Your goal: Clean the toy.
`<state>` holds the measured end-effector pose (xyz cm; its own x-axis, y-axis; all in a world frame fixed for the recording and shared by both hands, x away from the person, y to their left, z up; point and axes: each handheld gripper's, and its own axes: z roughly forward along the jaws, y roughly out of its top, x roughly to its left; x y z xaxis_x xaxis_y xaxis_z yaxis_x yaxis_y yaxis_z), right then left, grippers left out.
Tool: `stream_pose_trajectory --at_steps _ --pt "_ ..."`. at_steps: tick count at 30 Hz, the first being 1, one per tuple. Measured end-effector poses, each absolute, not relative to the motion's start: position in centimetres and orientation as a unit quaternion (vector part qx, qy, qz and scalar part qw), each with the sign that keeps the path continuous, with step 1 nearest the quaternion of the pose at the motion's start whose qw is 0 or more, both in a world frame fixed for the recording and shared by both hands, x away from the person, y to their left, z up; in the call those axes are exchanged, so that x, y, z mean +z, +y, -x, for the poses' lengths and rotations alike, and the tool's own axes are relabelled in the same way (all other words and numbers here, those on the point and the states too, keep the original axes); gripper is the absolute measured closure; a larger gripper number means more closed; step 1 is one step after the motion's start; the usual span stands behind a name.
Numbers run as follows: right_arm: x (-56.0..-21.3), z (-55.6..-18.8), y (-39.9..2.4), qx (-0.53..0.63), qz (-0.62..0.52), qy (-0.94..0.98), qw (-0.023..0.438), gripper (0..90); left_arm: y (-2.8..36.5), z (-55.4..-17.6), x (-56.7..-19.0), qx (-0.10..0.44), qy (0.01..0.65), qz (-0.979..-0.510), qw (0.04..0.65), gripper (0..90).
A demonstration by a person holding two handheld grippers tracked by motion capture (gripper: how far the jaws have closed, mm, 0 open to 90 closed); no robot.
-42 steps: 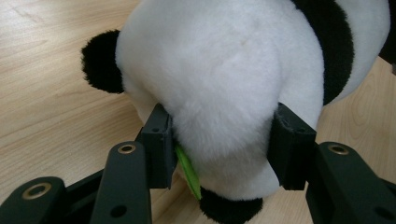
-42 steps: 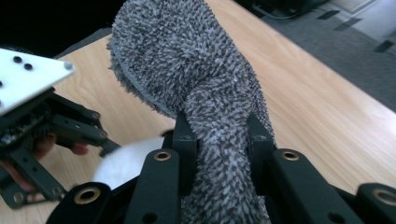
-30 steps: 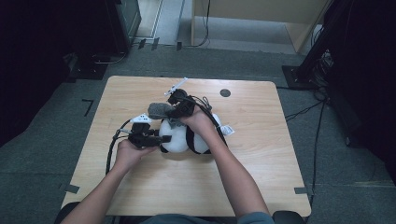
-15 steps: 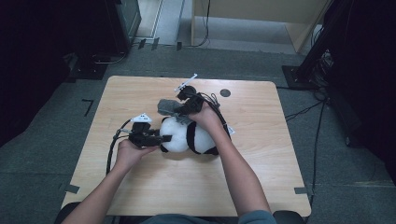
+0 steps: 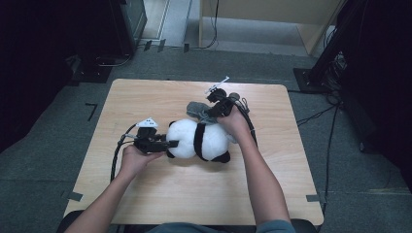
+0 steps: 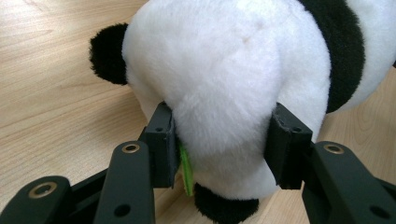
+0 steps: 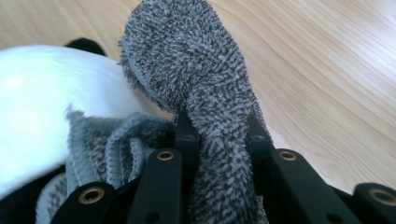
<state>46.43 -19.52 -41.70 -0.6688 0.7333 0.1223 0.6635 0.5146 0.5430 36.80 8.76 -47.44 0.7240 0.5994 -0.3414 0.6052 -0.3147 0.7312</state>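
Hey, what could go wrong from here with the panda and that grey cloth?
The left gripper pinches only soft fur on the panda, so the toy may slip free or drag across the table if pulled. The right gripper clamps a bunched fold of the grey cloth; loose cloth lies against the panda and could snag.

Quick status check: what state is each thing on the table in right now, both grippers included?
Panda plush toy: lying on its side on the table, squeezed at one end.
Grey fuzzy cloth: pinched and lifted, bunched, one part resting against the panda.
Left gripper: shut on the panda's white fur.
Right gripper: shut on the grey cloth.
Wooden table: bare around the toy.
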Motion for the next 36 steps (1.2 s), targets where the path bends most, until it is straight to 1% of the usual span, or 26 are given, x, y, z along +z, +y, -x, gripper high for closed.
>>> stream_pose_trajectory --at_steps 10,12,17,27,31,36 --pt "-43.4 -46.3 -23.7 0.297 -0.453 0.839 0.057 75.4 8.8 -36.8 -47.4 -0.002 0.373 -0.809 0.454 52.5" --pt "-43.8 -46.1 -24.3 0.301 -0.455 0.836 0.065 75.5 8.8 -36.8 -47.4 -0.002 0.373 -0.809 0.454 52.6" --pt "-44.7 -45.8 -25.8 0.278 -0.474 0.833 0.066 75.8 8.9 -36.9 -47.4 -0.002 0.373 -0.809 0.454 53.0" --pt "-46.2 -45.1 -28.4 0.249 -0.494 0.829 0.083 75.9 8.9 -36.9 -47.5 -0.004 0.373 -0.809 0.454 53.7" --pt "-45.8 -44.7 -29.4 0.244 -0.505 0.822 0.100 76.2 9.0 -36.9 -47.5 -0.008 0.374 -0.808 0.455 53.7" --pt "-43.4 -44.2 -29.4 0.276 -0.496 0.815 0.113 76.4 8.9 -36.8 -47.4 -0.007 0.373 -0.808 0.455 53.8"
